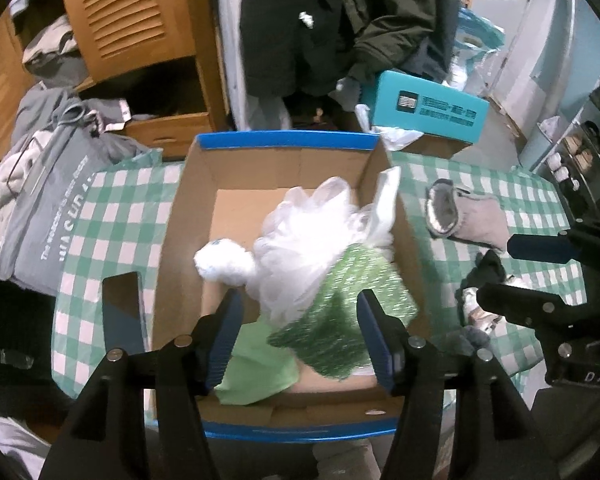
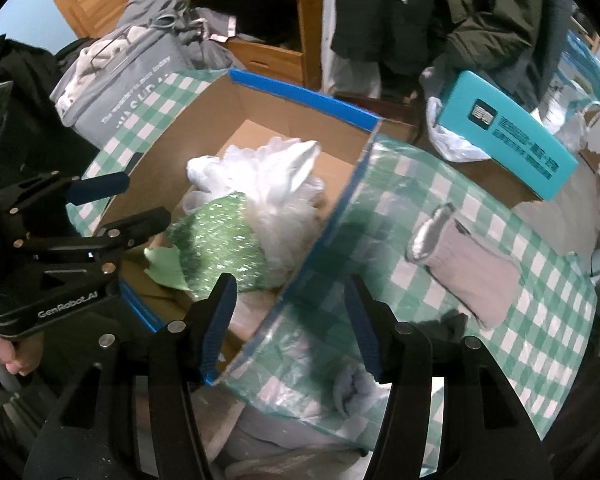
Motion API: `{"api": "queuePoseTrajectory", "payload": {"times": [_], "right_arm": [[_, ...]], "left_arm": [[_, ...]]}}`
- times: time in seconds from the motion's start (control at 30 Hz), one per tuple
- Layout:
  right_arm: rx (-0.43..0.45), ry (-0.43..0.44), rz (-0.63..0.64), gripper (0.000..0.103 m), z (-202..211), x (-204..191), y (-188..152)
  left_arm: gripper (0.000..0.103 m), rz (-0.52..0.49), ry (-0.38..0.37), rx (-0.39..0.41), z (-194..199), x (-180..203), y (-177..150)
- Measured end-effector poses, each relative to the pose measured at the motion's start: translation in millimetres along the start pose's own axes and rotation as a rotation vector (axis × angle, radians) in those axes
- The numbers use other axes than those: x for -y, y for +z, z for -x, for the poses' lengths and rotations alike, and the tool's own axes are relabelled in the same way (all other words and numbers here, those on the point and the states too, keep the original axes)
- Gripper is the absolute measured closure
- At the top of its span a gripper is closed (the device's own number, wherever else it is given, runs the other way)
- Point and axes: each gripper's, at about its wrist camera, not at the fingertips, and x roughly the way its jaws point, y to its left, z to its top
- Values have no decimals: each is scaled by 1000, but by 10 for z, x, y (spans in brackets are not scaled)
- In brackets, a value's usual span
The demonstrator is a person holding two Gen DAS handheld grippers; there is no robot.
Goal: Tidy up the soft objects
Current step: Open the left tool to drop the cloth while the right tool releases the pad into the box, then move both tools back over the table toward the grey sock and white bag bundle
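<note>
Hovering spread left fingers (image 1: 228, 336) (nothing pinched), green cloth (image 1: 340, 320) between, box (image 1: 284, 142) below

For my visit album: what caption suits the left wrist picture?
Open left gripper above a blue-rimmed cardboard box holding a white mesh puff and a sparkly green cloth.

Wooden louvred cabinet (image 1: 136, 20), blue wall (image 1: 596, 40)

Each black plastic tool (image 1: 300, 336) has blue ribbed pads (image 1: 224, 340), silver screws and white "GenRobot.AI" lettering (image 2: 66, 307).
</note>
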Motion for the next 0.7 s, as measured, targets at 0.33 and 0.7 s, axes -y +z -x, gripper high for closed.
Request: {"api": "queuePoseTrajectory", "payload": {"times": [0.33, 0.7], "right_arm": [[17, -23, -56, 46, 148, 362, -216], [37, -60, -134, 40, 287, 826, -485]], "left_arm": [[41, -51, -6, -9, 6, 354, 53], [26, -124, -6, -7, -1, 823, 83]]}}
